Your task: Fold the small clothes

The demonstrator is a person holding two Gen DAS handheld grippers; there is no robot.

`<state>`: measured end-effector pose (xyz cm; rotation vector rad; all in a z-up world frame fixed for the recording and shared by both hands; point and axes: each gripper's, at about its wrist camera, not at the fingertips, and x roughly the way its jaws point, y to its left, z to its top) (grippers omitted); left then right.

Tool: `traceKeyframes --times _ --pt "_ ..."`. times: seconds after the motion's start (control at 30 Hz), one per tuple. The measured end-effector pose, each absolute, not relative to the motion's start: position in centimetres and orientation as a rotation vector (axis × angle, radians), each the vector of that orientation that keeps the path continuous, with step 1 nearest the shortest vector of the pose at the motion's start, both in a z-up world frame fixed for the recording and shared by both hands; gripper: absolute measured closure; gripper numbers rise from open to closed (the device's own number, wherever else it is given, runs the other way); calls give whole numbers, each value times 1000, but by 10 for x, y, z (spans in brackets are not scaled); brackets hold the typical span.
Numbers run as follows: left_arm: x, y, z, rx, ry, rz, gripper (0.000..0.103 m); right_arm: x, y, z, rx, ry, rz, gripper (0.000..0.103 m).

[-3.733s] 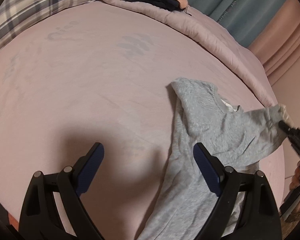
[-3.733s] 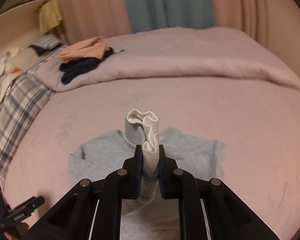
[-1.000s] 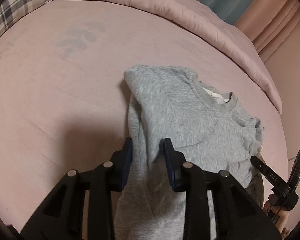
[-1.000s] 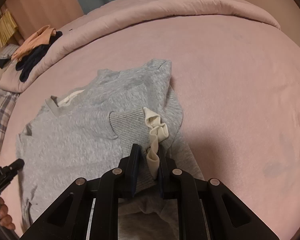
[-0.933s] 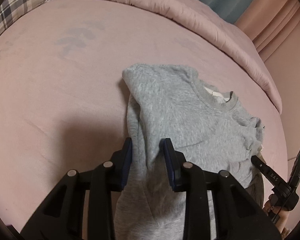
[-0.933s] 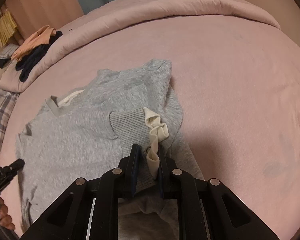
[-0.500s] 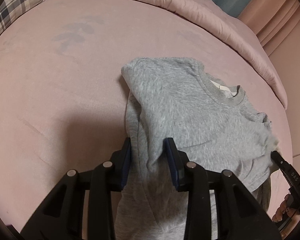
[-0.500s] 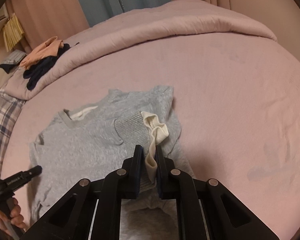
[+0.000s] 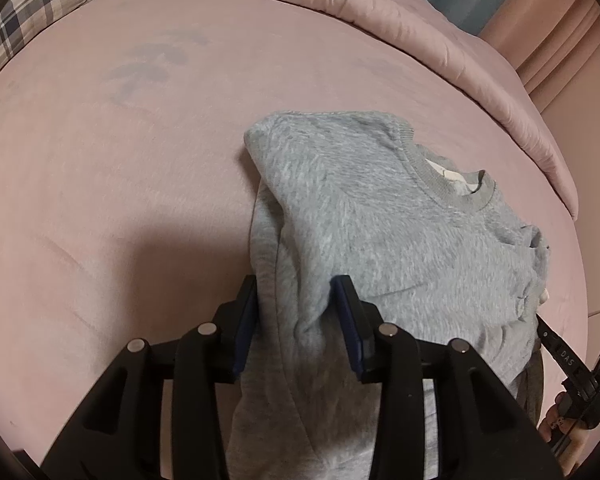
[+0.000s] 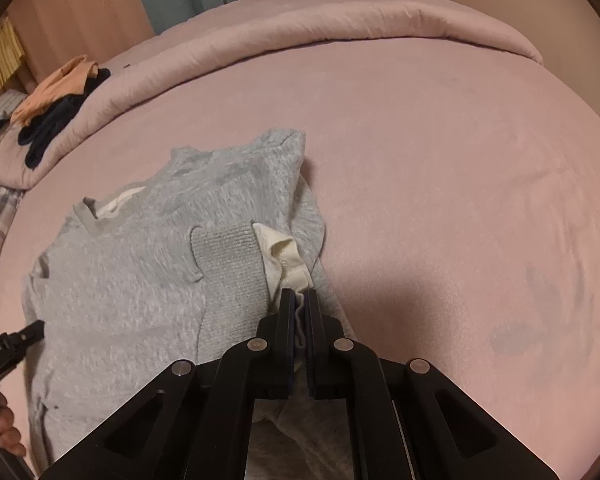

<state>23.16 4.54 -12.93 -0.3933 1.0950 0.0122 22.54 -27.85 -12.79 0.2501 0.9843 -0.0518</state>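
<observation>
grey sweatshirt [image 9: 380, 216], sleeves folded in, on bed

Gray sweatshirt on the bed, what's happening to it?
Someone is folding the gray sweatshirt on the pink bed, using two handheld grippers. The left gripper pinches a bunched sleeve. The right gripper grips the other sleeve's white cuff, laid across the chest. The fold is only partly done.
</observation>
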Motion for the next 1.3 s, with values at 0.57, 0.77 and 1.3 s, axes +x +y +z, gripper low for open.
traceKeyframes --times 0.57,0.77,1.3 --pt "170 41 -72 -355 981 -44 18 201 -273 -92 169 949 -58 81" --pt "134 37 -57 -379 957 -100 14 166 -273 -58 139 868 -26 44" --pt "39 36 -87 -398 1084 -134 13 91 -286 -55 172 882 4 31"
